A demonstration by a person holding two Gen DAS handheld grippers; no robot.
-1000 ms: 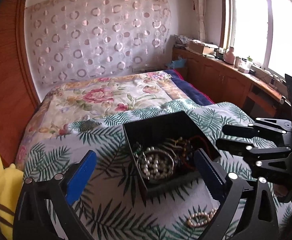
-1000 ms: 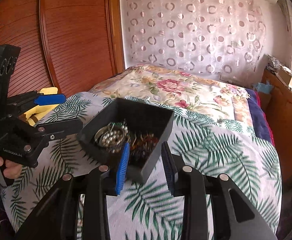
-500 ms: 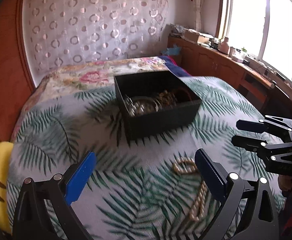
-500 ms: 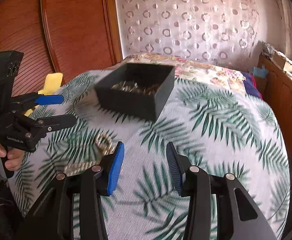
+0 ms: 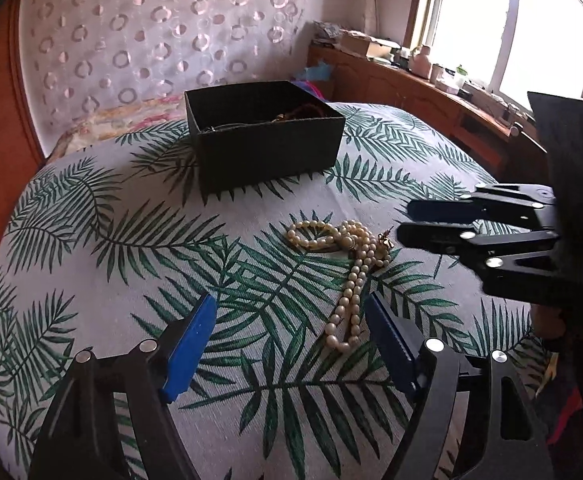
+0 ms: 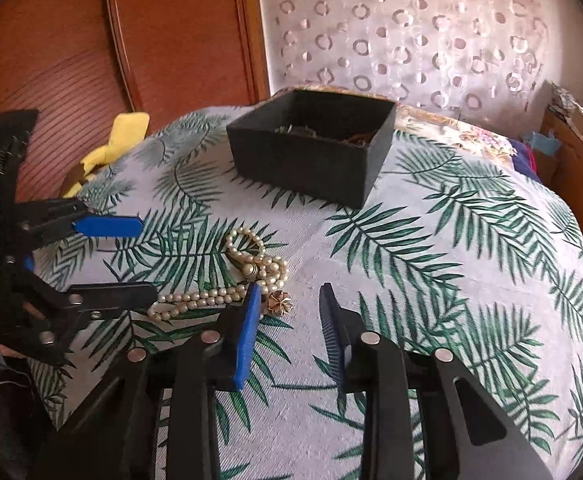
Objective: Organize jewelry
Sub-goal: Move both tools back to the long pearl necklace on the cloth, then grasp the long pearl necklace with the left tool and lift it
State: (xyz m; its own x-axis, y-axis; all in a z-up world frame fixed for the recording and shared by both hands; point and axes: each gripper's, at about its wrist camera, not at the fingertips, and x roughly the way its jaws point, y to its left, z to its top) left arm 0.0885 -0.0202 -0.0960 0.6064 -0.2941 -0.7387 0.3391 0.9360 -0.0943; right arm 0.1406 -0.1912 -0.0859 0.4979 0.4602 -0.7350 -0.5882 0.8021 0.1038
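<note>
A cream pearl necklace with a small gold piece lies on the palm-leaf cloth, also in the right wrist view. A black open box holding other jewelry stands behind it, also in the right wrist view. My left gripper is open and empty, low over the cloth, the necklace's near end just inside its right finger. My right gripper is open and empty, just short of the gold piece; it shows from the side in the left wrist view.
The palm-leaf cloth covers a rounded table. A yellow soft toy lies at the left edge. A floral bed, a wooden wall panel and a cluttered window ledge lie beyond.
Both grippers have drawn back from the box and dropped low over the cloth. The necklace, at the frame edge before, now lies between them. Both stay open.
</note>
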